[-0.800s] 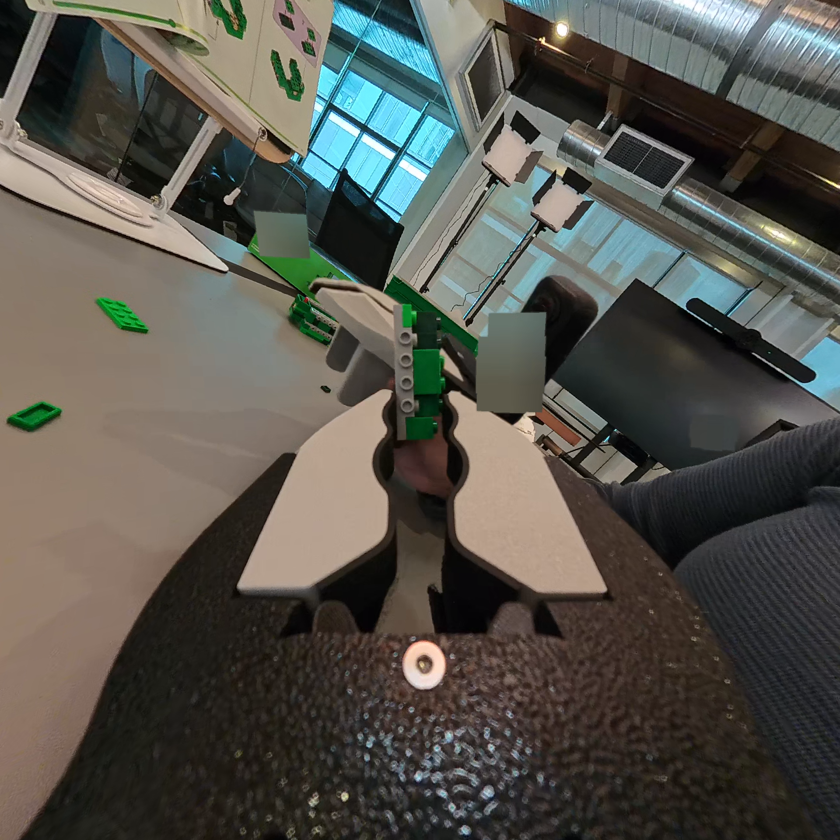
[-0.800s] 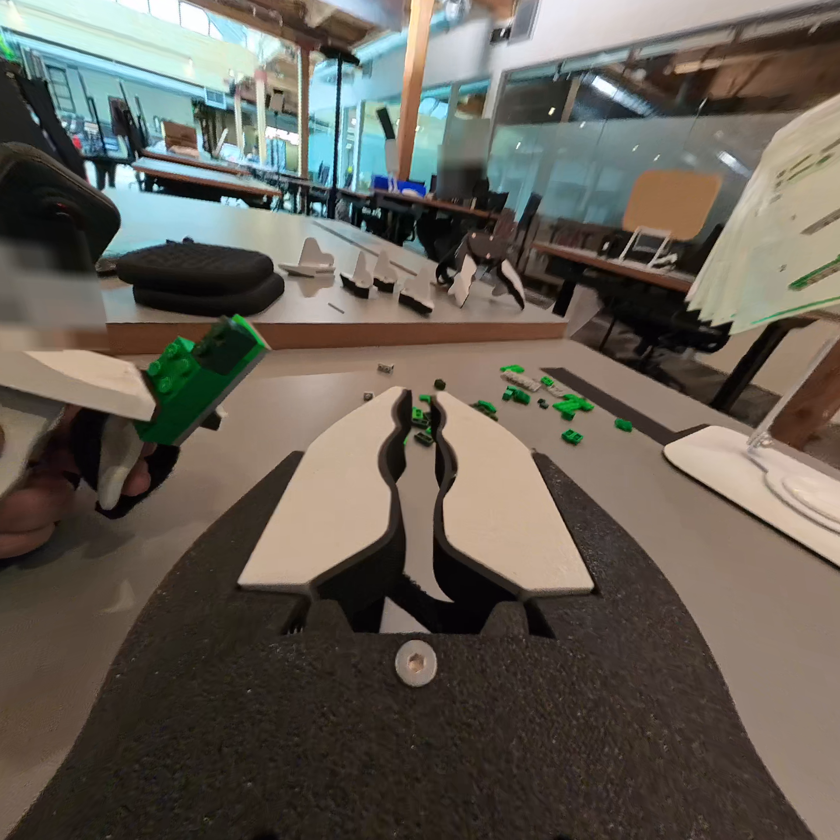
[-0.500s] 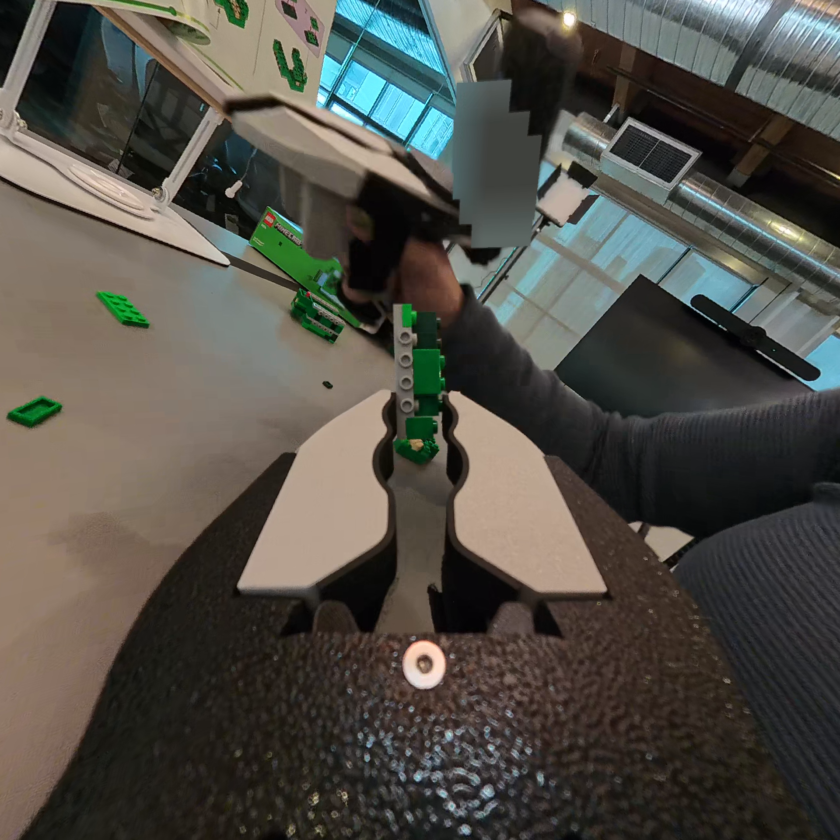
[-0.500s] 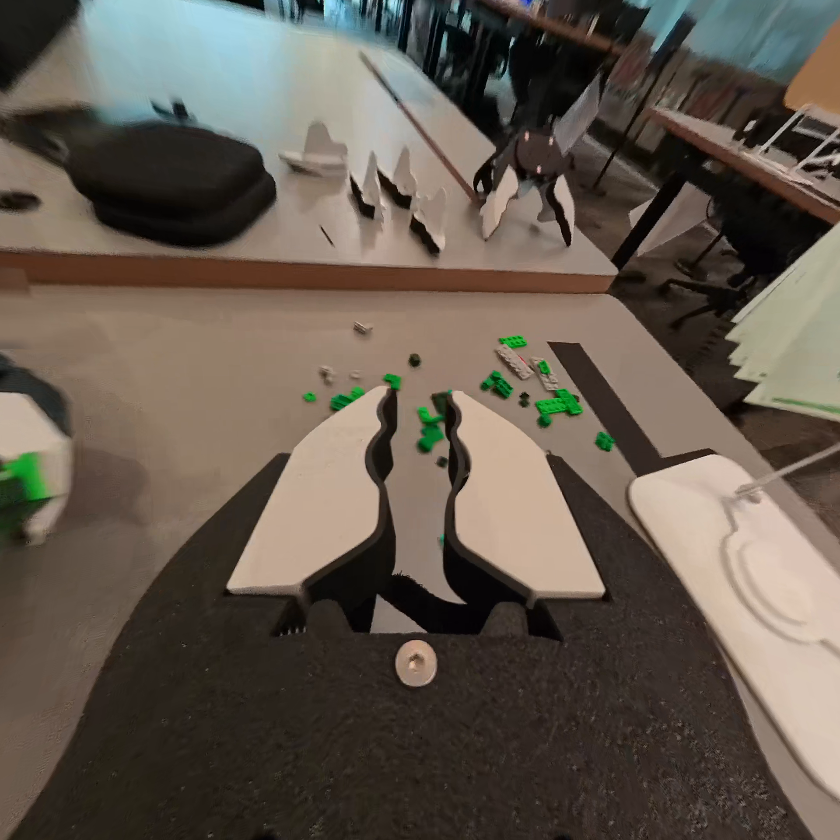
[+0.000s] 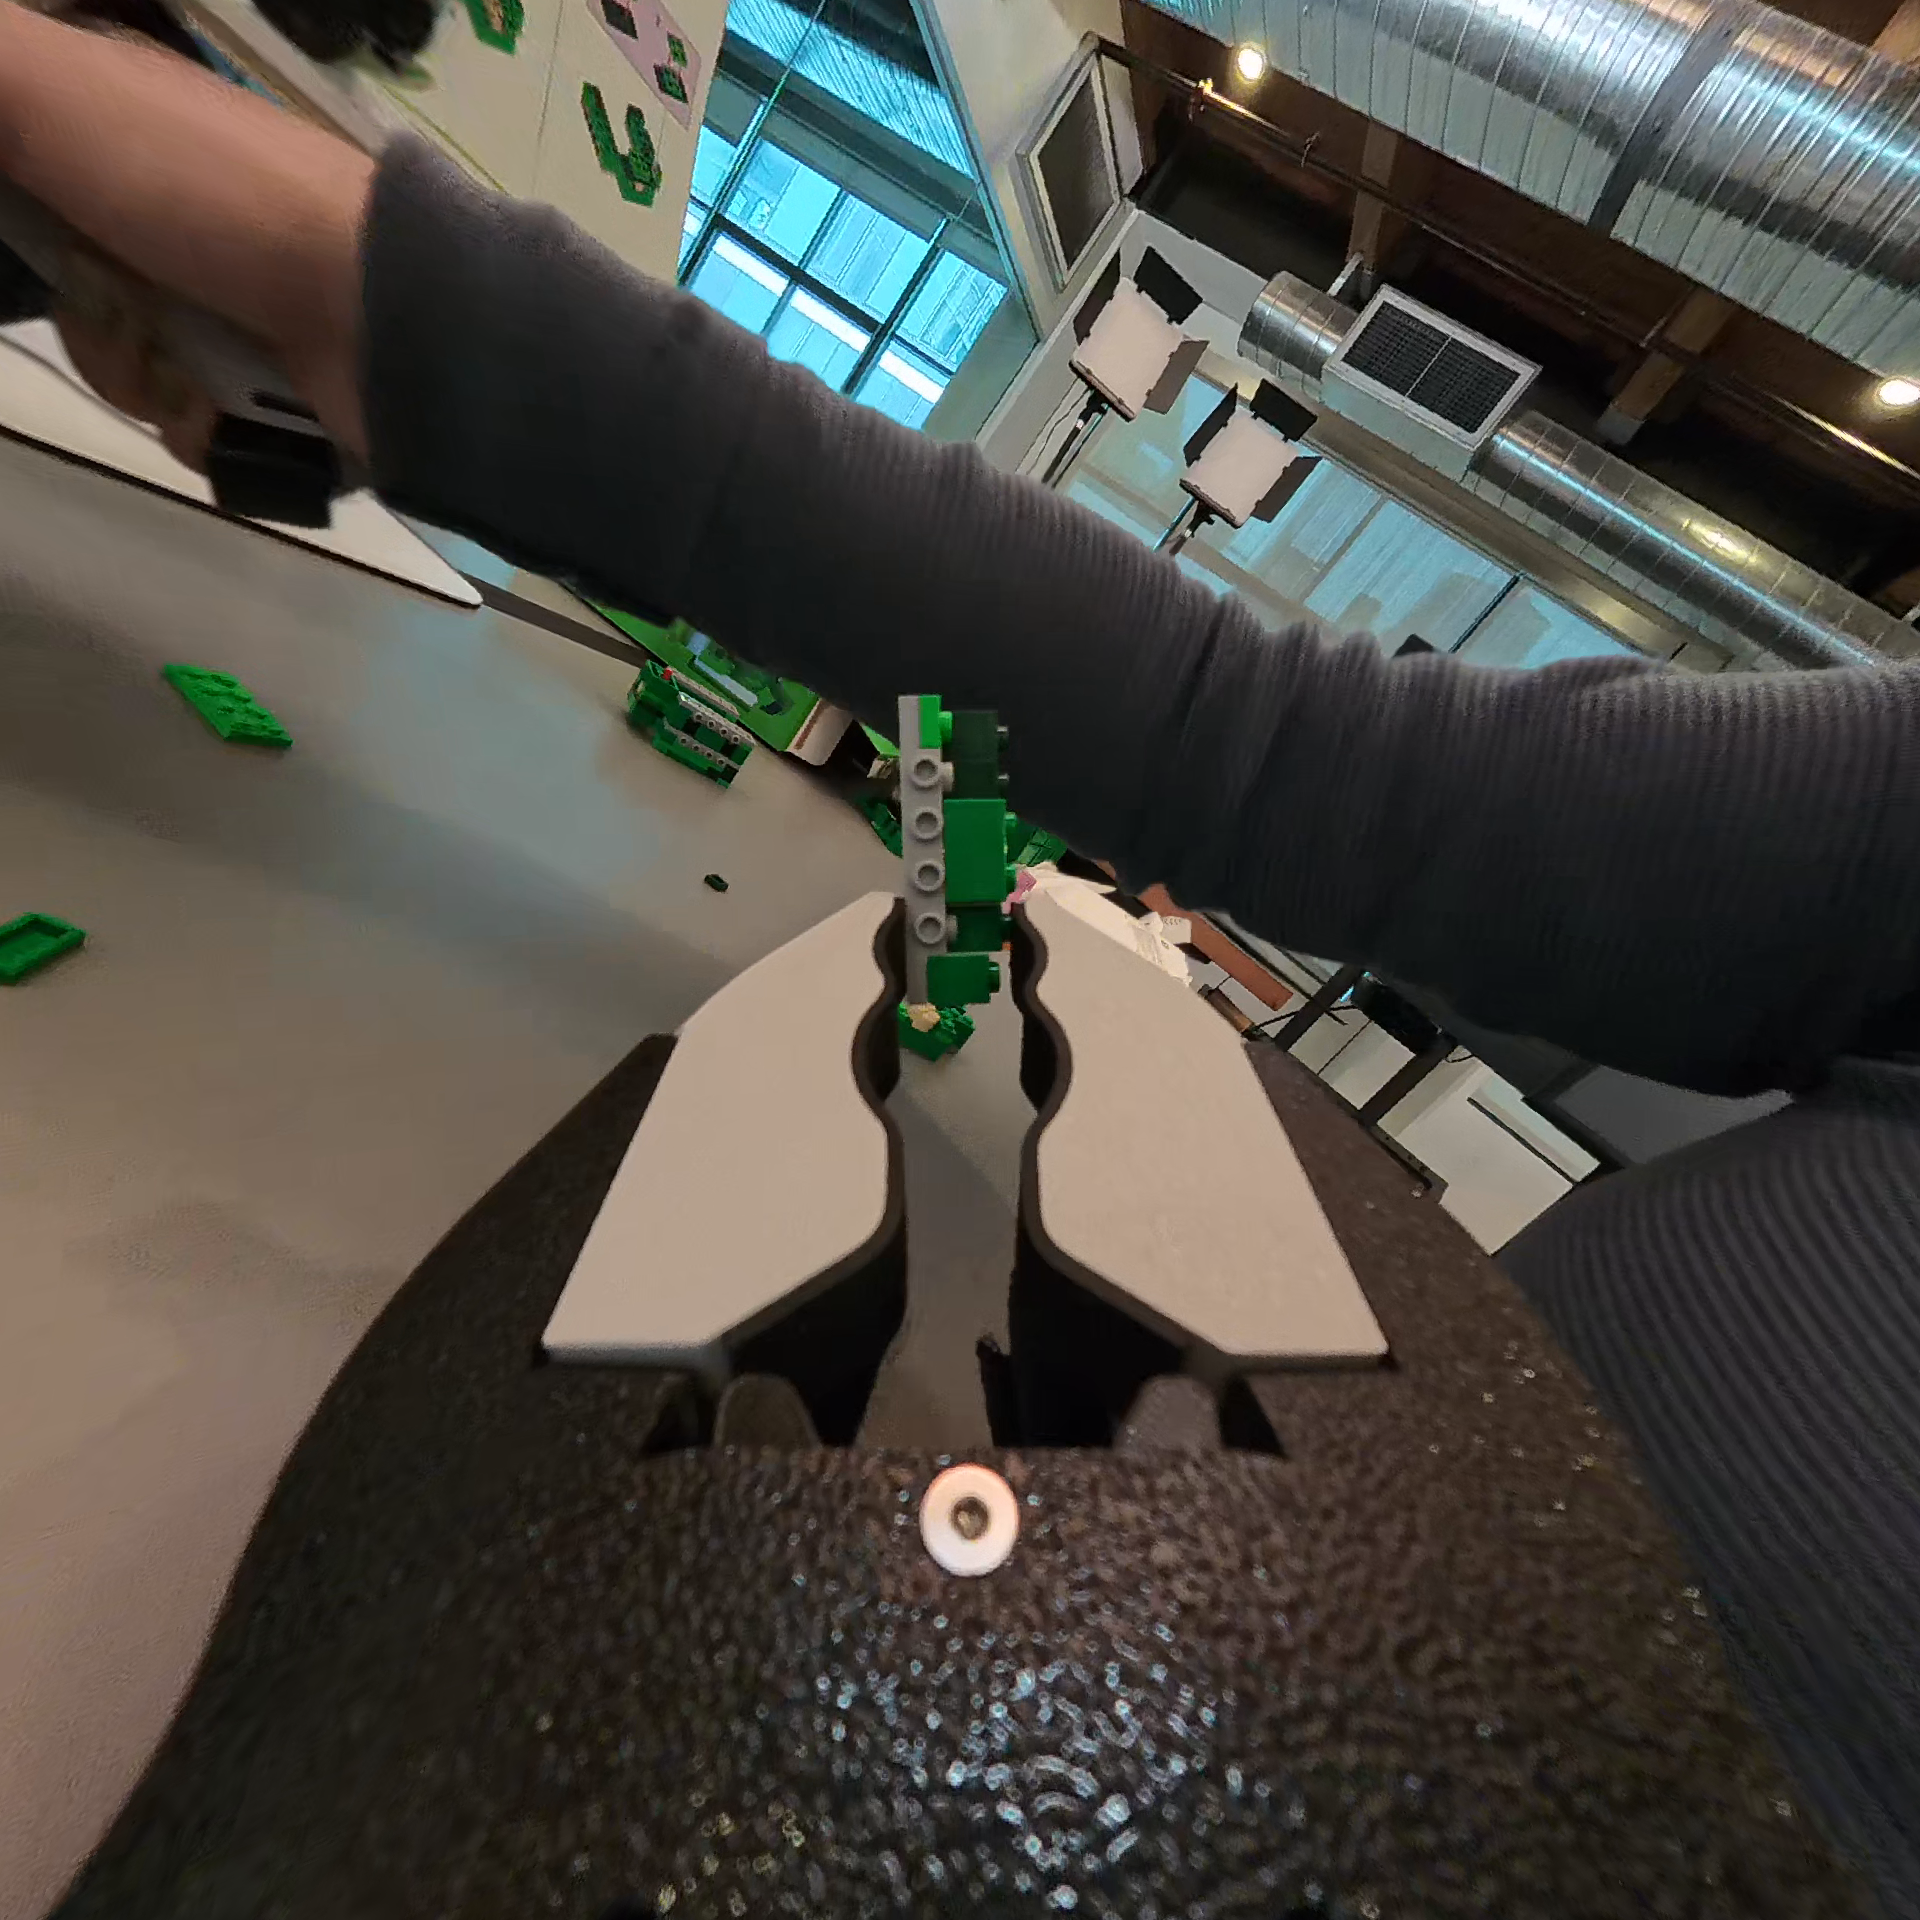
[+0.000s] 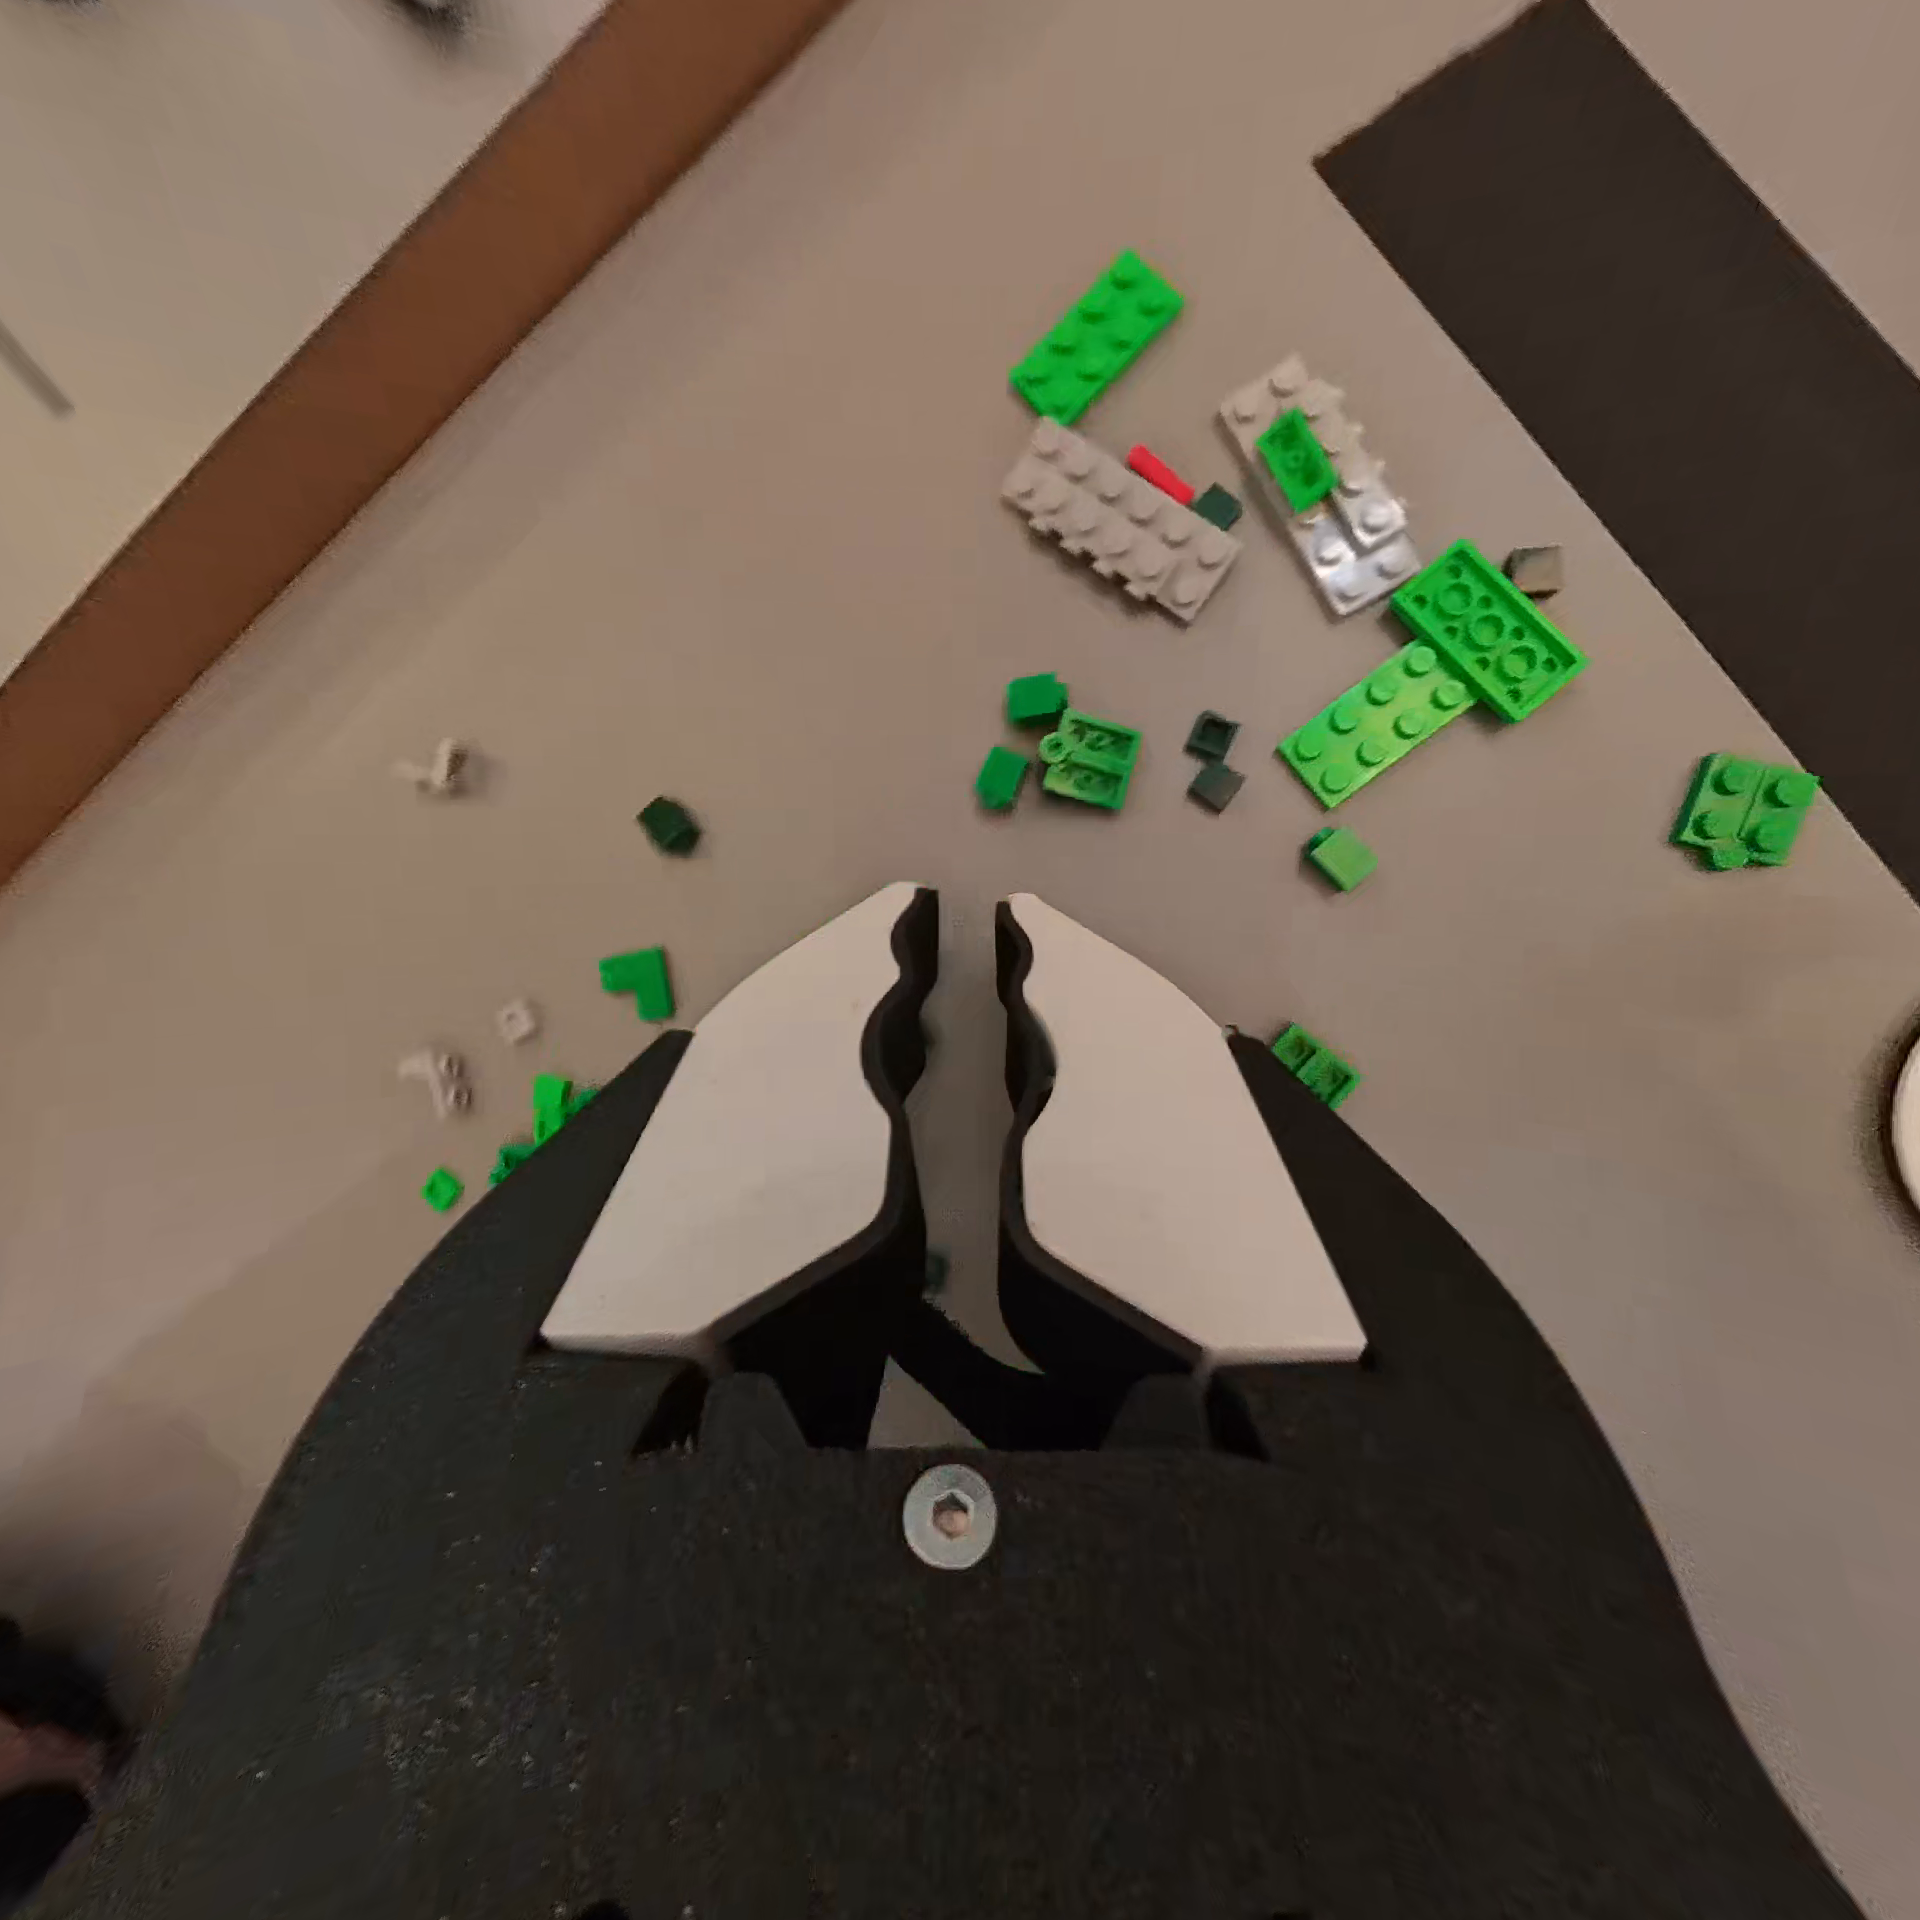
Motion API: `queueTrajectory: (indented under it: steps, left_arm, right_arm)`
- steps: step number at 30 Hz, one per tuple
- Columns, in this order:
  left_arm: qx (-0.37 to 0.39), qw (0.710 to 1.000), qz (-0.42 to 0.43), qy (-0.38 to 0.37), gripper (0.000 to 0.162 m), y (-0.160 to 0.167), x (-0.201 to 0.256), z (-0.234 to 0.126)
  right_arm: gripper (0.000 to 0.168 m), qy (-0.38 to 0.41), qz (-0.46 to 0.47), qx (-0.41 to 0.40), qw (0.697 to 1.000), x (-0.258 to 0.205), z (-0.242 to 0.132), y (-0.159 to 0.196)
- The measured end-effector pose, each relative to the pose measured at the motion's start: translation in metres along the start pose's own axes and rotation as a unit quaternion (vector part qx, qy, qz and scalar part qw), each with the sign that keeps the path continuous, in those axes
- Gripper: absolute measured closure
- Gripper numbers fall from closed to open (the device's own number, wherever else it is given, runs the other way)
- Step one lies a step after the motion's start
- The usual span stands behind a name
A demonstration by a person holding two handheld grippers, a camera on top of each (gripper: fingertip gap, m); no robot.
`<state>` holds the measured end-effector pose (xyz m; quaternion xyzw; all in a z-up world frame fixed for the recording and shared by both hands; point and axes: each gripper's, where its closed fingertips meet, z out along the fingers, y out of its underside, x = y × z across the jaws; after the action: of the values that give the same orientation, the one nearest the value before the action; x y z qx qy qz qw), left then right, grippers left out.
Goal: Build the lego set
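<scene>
My left gripper (image 5: 954,920) is shut on a part-built model (image 5: 951,831), a grey studded strip with green bricks on it. It holds the model upright above the grey table (image 5: 312,1039). My right gripper (image 6: 966,904) points down over a scatter of loose pieces. Its jaws stand almost together with a thin slit, and nothing is between them. Near its tips lie a green plate (image 6: 1096,348), a grey plate (image 6: 1122,520), a grey plate with a green piece on it (image 6: 1314,488) and overlapping green plates (image 6: 1455,665). The person's sleeved arm (image 5: 1039,623) crosses above the model.
Two green plates (image 5: 229,707) (image 5: 36,945) and a small green and grey build (image 5: 691,722) lie on the table in the left wrist view. In the right wrist view there is a black strip (image 6: 1662,208), a white stand base (image 6: 1907,1122) and the wooden edge of another table (image 6: 312,416). Some 30 centimetres of space lies between my two pairs of fingers. The grey plate (image 6: 1122,520) sits 8 centimetres or so from the ends of my right fingers.
My right gripper has swung away from beside the model and tipped down over the loose pieces. The arm now crosses the left wrist view. My left gripper has kept its hold.
</scene>
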<state>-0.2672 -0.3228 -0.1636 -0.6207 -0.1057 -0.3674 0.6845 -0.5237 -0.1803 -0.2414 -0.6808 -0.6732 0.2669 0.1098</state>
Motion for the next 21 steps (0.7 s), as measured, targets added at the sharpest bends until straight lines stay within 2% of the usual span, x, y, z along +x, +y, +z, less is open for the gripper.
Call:
queueTrajectory:
  steps: [4, 10, 14, 18, 21]
  left_arm:
    - [-0.001, 1.000, -0.003, 0.007, 0.144, 0.000, 0.001, 0.000]
    - [-0.002, 1.000, -0.006, 0.015, 0.144, 0.001, 0.003, 0.000]
    - [-0.001, 1.000, -0.007, 0.017, 0.144, 0.000, 0.004, 0.000]
    - [-0.001, 1.000, -0.008, 0.019, 0.144, 0.000, 0.004, 0.000]
    - [-0.002, 1.000, -0.009, 0.021, 0.144, 0.001, 0.004, 0.000]
  right_arm:
    - [0.152, -0.001, 0.055, -0.038, 0.998, 0.003, 0.015, -0.006]
    - [0.149, 0.019, 0.062, -0.075, 0.995, 0.003, 0.027, -0.007]
    - [0.151, 0.059, 0.048, -0.085, 0.993, 0.009, 0.033, -0.009]
    - [0.160, 0.078, 0.038, -0.089, 0.992, 0.012, 0.036, -0.012]
    - [0.160, 0.082, 0.009, -0.108, 0.991, 0.010, 0.033, -0.009]
